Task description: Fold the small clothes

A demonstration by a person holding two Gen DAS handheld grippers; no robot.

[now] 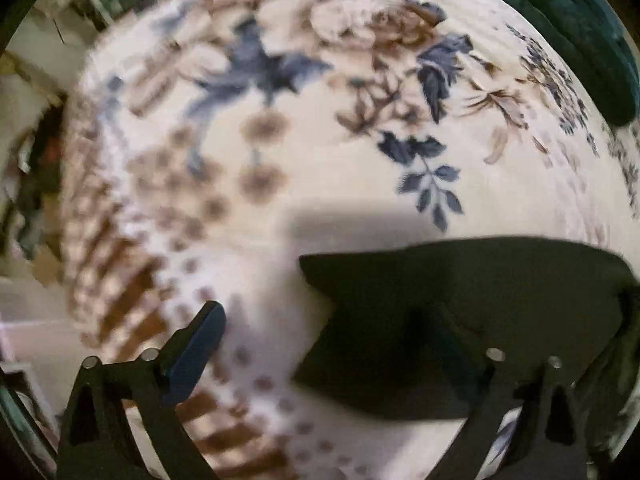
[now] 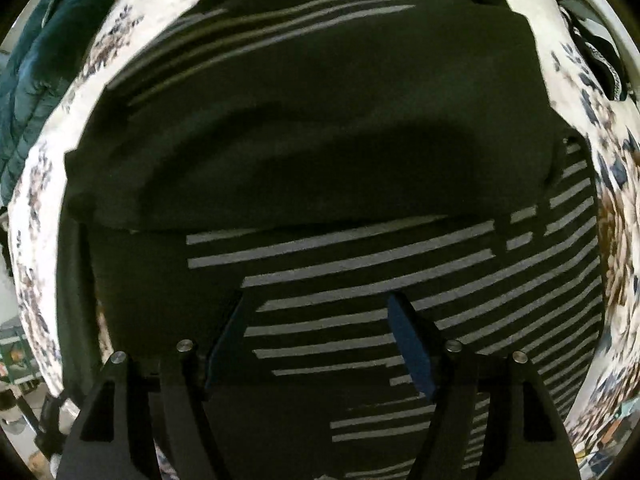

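A dark garment with grey stripes lies spread on a floral bedspread. A plain dark part of it is folded over the striped part. My right gripper points down over the stripes, open, with nothing pinched between its fingers. In the left wrist view a dark pointed corner of the garment reaches in from the right. My left gripper is open, its left fingertip over bare bedspread. Its right finger is hard to make out against the dark cloth.
A teal quilted garment lies at the bedspread's edge, also seen as a teal quilted garment in the right wrist view. Another dark item with white trim sits past the far right edge. Room clutter shows beyond the bed's left side.
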